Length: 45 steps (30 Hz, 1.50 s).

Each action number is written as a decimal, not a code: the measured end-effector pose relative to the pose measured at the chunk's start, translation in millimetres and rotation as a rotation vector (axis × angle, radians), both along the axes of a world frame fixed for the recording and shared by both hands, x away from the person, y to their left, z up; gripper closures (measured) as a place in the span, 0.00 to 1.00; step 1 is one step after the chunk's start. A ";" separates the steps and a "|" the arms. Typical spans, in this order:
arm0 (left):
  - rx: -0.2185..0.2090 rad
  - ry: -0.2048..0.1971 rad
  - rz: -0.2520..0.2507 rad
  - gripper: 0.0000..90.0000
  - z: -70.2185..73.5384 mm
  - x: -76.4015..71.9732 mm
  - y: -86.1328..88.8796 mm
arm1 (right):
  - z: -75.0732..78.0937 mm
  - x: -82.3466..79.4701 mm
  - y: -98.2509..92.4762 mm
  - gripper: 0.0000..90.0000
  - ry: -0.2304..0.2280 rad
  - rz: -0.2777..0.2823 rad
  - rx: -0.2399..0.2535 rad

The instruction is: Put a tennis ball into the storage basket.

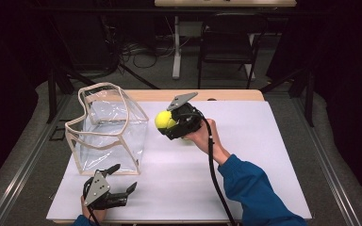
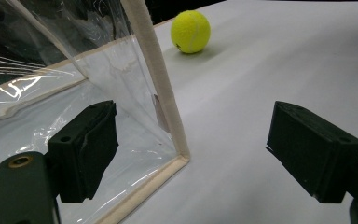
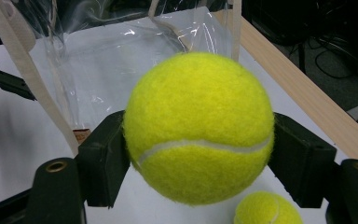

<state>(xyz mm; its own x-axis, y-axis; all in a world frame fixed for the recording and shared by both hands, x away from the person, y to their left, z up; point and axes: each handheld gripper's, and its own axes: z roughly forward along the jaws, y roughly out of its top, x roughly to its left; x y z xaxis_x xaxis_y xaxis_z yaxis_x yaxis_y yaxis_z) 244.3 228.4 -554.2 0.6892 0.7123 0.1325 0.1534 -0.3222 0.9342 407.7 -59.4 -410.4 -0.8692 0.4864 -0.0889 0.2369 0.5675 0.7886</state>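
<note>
The table [image 1: 245, 155], covered in a white sheet, carries a clear plastic bag [image 1: 108, 129] with cream trim standing open near its left edge, toward the far left corner. The right gripper [image 1: 166, 123] hangs over the middle of the table, nearer the far edge, its jaws clamped on a tennis ball [image 1: 163, 120] just beside the bag's right wall. The left gripper [image 1: 122, 181] rests by the near left corner with its jaws wide apart on nothing, pointed at the bag's near lower corner. A second tennis ball [image 3: 266, 208] lies on the sheet under the right gripper. The bag looks limp, and its mouth seems to sag inward, though the glare makes that hard to judge. With nothing steadying the bag, the ball could clip the trim and tip it, or bounce off and roll toward the far edge. The jaws pinch the ball only at its sides, so a jolt might squeeze it out early.
</note>
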 end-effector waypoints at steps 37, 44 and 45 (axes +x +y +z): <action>-0.006 0.001 -0.001 0.18 -0.3 0.4 0.4 | 21.7 13.8 23.5 0.29 0.002 0.028 -0.039; -0.002 0.003 -0.002 0.18 -0.2 0.4 0.6 | 26.2 15.9 27.4 0.29 -0.001 0.031 -0.044; -0.003 0.002 -0.001 0.18 -0.3 0.4 0.5 | 26.7 16.1 27.9 0.29 -0.003 0.031 -0.044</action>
<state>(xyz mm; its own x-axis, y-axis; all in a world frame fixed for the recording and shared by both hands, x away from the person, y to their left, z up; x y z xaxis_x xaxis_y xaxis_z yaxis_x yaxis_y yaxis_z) 244.8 228.9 -554.5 0.6905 0.7118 0.1287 0.1552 -0.3196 0.9348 423.9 -31.5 -383.7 -0.8836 0.4545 -0.1123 0.2160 0.6085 0.7636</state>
